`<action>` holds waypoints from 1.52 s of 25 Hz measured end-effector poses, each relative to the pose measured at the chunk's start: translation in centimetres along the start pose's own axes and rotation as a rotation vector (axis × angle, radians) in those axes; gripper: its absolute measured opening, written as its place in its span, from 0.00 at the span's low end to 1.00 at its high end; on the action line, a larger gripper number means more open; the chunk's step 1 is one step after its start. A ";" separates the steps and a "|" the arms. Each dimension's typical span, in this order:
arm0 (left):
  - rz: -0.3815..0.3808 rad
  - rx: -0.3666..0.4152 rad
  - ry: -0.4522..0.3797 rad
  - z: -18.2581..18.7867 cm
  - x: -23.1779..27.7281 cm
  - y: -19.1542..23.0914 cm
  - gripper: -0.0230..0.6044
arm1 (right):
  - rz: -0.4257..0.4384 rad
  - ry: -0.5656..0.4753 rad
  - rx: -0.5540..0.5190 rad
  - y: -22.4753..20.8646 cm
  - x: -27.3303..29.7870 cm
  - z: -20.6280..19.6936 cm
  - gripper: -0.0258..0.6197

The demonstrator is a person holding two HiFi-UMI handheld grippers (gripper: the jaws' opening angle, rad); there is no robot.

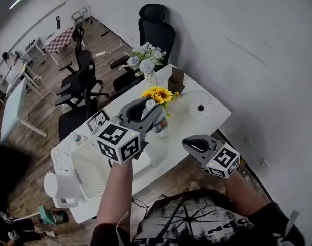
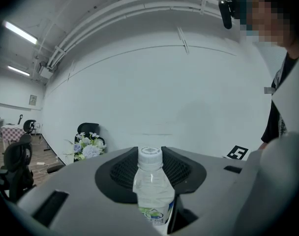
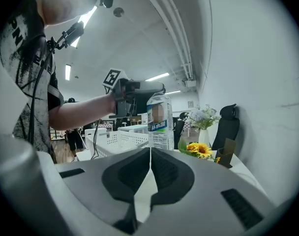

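- Over the table [image 1: 211, 118], left gripper [image 1: 148, 109] is clamped on the water bottle [image 2: 152, 191], which stands upright.
- Right gripper [image 1: 194, 145]: jaws together, nothing between them, at the table's near edge.

- In the left gripper view the water bottle [image 2: 152, 183] shows only its cap, neck and shoulder. The rest sinks behind the left tongs [image 2: 150, 157], and the bottom edge cuts it off.
- In the head view the left tongs cover most of that bottle and a corner of the white basket [image 1: 86, 170].
- The bottle's label print is too small to read in the right gripper view.
- The sunflowers [image 1: 158, 94] are hidden below their blooms by the left tongs.
- The small things [image 1: 76, 137] at the table's [image 1: 217, 114] left end are too small to tell.
- The person's left forearm [image 1: 117, 188] hides a stretch of the table's near edge.
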State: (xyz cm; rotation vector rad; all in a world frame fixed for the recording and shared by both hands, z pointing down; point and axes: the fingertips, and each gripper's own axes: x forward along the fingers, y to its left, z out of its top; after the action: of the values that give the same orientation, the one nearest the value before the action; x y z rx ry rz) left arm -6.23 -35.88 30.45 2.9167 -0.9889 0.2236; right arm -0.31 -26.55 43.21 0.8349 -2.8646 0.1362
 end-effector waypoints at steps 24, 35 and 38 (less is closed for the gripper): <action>0.018 -0.063 0.067 -8.7 12.0 -3.7 0.28 | 0.010 0.069 0.081 -8.0 -4.5 -5.0 0.08; 0.085 -0.087 0.115 -14.4 14.3 -3.1 0.28 | 0.061 0.116 0.121 -9.6 -3.9 -8.0 0.08; 0.092 -0.091 0.132 -15.8 14.9 -3.1 0.28 | 0.071 0.129 0.130 -9.8 -3.9 -8.6 0.08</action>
State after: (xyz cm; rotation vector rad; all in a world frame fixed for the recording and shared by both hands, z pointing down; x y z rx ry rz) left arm 5.48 -40.81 48.32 2.7381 -1.0825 0.3601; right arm 9.27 -31.68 51.42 0.7186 -2.7884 0.3736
